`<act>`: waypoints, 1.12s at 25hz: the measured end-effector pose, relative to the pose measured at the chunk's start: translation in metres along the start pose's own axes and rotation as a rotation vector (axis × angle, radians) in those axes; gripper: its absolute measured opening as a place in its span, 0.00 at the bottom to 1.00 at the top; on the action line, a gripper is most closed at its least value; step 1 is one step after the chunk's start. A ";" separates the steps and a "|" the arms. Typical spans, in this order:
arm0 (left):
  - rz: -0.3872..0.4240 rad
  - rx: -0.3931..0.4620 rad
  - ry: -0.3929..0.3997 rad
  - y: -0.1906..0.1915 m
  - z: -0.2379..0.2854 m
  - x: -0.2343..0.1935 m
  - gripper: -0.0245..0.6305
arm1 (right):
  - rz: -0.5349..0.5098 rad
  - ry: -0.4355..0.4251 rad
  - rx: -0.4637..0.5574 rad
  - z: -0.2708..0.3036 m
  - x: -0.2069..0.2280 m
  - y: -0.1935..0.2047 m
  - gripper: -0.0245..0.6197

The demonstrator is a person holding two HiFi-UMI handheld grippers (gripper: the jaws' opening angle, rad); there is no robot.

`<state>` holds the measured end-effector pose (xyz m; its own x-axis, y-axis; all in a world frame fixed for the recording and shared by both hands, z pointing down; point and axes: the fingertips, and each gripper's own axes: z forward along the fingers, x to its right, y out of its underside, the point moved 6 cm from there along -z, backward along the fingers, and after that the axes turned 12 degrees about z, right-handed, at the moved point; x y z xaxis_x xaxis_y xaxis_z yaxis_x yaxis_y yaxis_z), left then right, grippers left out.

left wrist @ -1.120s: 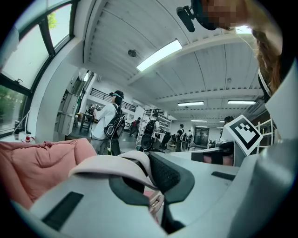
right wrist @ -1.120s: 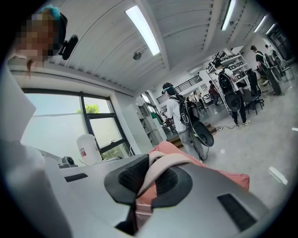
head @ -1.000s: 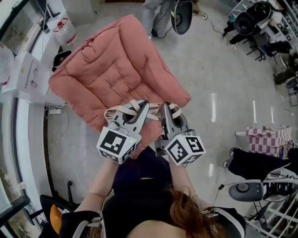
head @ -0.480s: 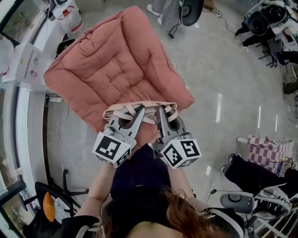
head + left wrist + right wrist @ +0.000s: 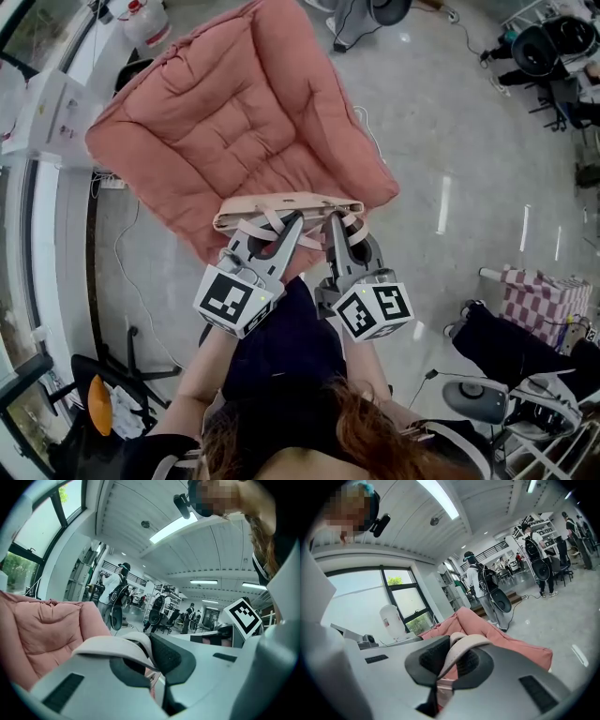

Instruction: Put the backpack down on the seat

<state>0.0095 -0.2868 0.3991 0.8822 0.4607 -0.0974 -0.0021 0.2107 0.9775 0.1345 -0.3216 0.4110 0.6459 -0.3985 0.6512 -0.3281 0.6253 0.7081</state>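
The backpack (image 5: 286, 204) hangs by its pale straps at the near edge of the pink seat (image 5: 225, 122), which lies just ahead of both claws. Its top runs side to side, across the way the claws point. The left claw (image 5: 289, 230) is squeezed tight on the left strap (image 5: 112, 645). The right claw (image 5: 334, 227) pinches the right strap (image 5: 465, 645). Neither is nearer. Since a second ago, bag and claws have come lower.
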 end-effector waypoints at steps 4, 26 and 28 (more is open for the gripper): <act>-0.003 -0.007 0.030 0.001 -0.006 0.001 0.06 | 0.013 0.037 0.014 -0.006 -0.005 0.005 0.11; 0.000 -0.086 0.140 0.042 0.027 0.005 0.06 | 0.135 0.181 -0.014 -0.003 0.046 0.042 0.11; -0.003 -0.095 0.138 0.044 0.030 0.004 0.06 | 0.143 0.182 -0.024 0.000 0.050 0.043 0.11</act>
<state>0.0269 -0.3018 0.4477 0.8092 0.5727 -0.1314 -0.0500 0.2898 0.9558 0.1522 -0.3147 0.4743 0.7081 -0.1787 0.6831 -0.4101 0.6835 0.6039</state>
